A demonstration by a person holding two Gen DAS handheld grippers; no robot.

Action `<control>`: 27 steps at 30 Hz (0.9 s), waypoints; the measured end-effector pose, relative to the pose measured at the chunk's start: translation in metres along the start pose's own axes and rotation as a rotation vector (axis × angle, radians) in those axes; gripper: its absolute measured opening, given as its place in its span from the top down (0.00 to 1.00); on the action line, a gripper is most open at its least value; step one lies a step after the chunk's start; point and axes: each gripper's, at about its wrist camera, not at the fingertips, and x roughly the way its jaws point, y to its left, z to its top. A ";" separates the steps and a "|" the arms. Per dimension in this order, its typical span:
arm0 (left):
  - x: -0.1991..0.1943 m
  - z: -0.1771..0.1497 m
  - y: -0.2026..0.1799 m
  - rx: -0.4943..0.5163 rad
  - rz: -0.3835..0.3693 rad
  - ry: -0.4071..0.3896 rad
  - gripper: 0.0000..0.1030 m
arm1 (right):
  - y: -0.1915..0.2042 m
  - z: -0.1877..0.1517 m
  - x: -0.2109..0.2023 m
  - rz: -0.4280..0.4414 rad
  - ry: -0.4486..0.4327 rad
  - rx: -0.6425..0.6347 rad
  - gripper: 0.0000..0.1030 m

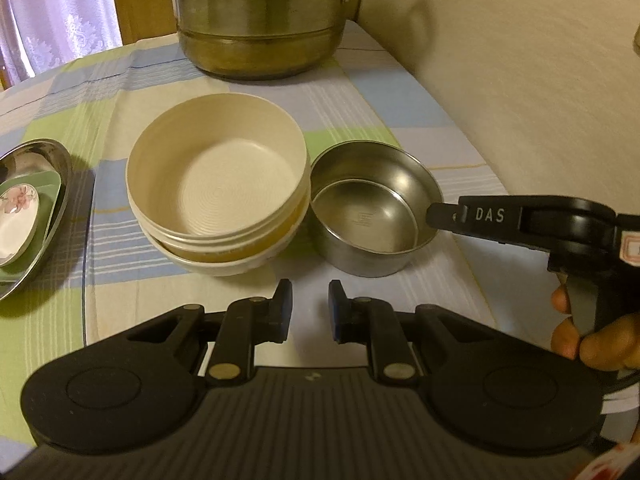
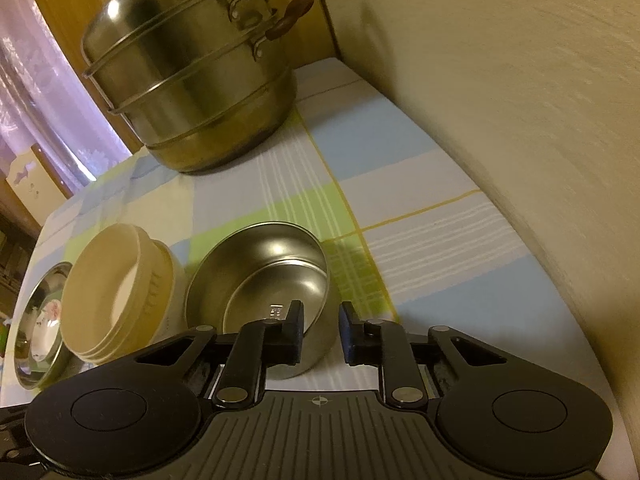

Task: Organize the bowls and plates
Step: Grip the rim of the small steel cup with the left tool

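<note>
A stack of cream bowls (image 1: 218,188) stands mid-table, also in the right wrist view (image 2: 120,296). Right beside it sit nested steel bowls (image 1: 372,204), also in the right wrist view (image 2: 260,276). My left gripper (image 1: 310,310) is open and empty, just in front of the two stacks. My right gripper (image 2: 320,332) is open, its jaws straddling the near-right rim of the steel bowls without pinching it; its finger (image 1: 460,216) shows at that rim. A steel plate (image 1: 36,216) holding a green dish and a flowered saucer (image 1: 18,216) lies at the left.
A large stacked steel steamer pot (image 1: 264,20) stands at the back of the table, also in the right wrist view (image 2: 192,80). A cream wall (image 1: 520,80) runs along the right side. A checked cloth (image 1: 120,92) covers the table.
</note>
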 end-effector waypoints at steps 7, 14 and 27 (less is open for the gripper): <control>0.002 0.002 0.000 0.000 -0.002 0.002 0.84 | -0.001 0.008 0.006 -0.001 0.020 -0.030 0.93; 0.000 0.002 0.003 -0.002 -0.012 0.010 0.84 | -0.001 0.010 0.002 -0.011 0.070 -0.040 0.93; -0.010 -0.009 0.011 0.030 -0.100 0.025 0.84 | -0.012 -0.017 -0.029 0.047 0.166 -0.095 0.93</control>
